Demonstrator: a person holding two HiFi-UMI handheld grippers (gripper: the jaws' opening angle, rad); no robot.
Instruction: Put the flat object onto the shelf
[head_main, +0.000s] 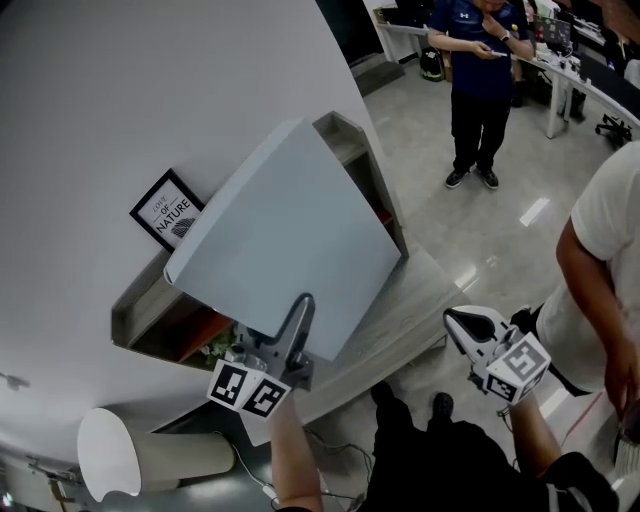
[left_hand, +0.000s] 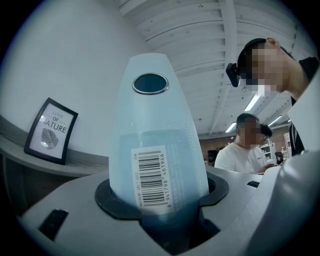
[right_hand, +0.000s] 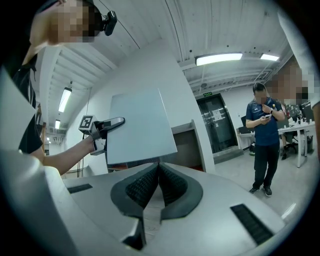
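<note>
- The left gripper (head_main: 298, 318) was clamped on the lower edge of the board (head_main: 285, 235), which was up in the air, tilted, in front of the shelf (head_main: 128, 318).
- The right gripper (head_main: 462, 322) was closed on nothing, well apart from the board.
- The board looked like thin, smooth, light plastic, so I judged it could flex or slip.
- A second hold on the opposite edge would probably steady it.

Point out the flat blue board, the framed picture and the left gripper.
flat blue board (head_main: 290, 230): head view, middle of its face.
framed picture (head_main: 167, 211): head view, centre of the print.
left gripper (head_main: 302, 305): head view, fingertips clamped on the board's lower edge.
</note>
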